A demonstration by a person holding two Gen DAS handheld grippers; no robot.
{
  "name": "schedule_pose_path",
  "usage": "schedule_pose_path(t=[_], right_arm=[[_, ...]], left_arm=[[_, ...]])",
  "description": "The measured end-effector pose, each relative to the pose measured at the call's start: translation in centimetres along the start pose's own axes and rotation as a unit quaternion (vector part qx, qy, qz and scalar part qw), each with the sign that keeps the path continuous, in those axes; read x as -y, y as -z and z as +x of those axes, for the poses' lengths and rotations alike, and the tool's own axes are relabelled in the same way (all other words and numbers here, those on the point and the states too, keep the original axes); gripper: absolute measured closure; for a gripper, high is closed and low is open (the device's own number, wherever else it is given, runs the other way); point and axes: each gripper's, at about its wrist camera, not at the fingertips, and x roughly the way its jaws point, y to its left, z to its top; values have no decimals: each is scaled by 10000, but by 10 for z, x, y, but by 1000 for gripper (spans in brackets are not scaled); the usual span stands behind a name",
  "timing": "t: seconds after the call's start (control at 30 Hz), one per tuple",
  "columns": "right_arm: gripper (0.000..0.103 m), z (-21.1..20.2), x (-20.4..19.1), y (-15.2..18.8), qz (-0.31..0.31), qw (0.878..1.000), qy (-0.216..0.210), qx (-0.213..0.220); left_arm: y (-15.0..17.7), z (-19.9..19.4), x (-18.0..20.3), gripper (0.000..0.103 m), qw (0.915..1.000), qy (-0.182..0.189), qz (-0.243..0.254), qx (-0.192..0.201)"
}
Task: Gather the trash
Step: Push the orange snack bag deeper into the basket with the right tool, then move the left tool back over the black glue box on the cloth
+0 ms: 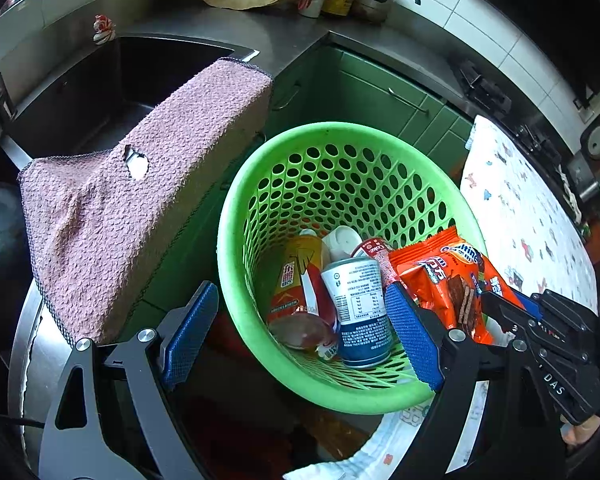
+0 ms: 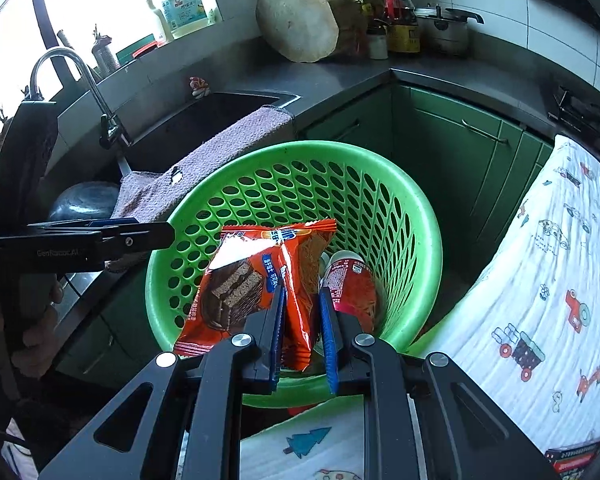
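Observation:
A green perforated basket (image 1: 340, 152) (image 2: 412, 216) holds a blue-and-white can (image 1: 360, 312), a yellow-and-red bottle (image 1: 296, 280) and a red can (image 2: 352, 288). My right gripper (image 2: 302, 320) is shut on an orange snack wrapper (image 2: 252, 280), which it holds over the basket's near rim. The left wrist view shows that wrapper (image 1: 440, 276) at the basket's right side, with the right gripper (image 1: 496, 304) behind it. My left gripper (image 1: 300, 332) is open. It straddles the near rim, one pad outside and one inside above the can, and neither presses on the wall.
A pink cloth (image 1: 140, 220) hangs over the edge of the steel sink (image 1: 100, 92), with a faucet (image 2: 80, 76) beside it. A printed white cloth (image 2: 540, 280) lies to the right. Green cabinets (image 2: 440, 140) stand behind the basket. A round chopping block (image 2: 300, 24) and bottles stand on the counter.

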Motion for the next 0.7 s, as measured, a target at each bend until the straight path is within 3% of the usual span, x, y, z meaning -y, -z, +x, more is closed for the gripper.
schedule_pose_path(t=[0.17,0.27,0.3,0.33,0.37,0.4,0.5,0.7], right_arm=[[87,-7,-5,3,-176,9995,-136,229],[78,-12,-7,4,-247,9990,111,366],[66,-13,-6,4,-206,9991,-34,373],[14,-12,-5,3,-128,9991,-185,360],[10,-12,-4,3,-87,9989,-354,310],[6,-12,-4,3,-109,9981,-494,353],[6,-9,-9,1,-216,9983,-298,443],[6,-14,-6,-3,-27,9976,-343,594]], left_arm=[[1,-6,2,18,10000,44,9,62],[2,-11,5,18,9999,61,47,120],[2,-13,5,18,9999,66,61,137],[2,-14,6,18,9998,67,71,157],[2,-16,7,18,9998,64,77,174],[2,-17,7,18,9998,65,77,186],[2,-18,7,18,9998,59,71,194],[4,-20,8,18,9998,45,83,195]])
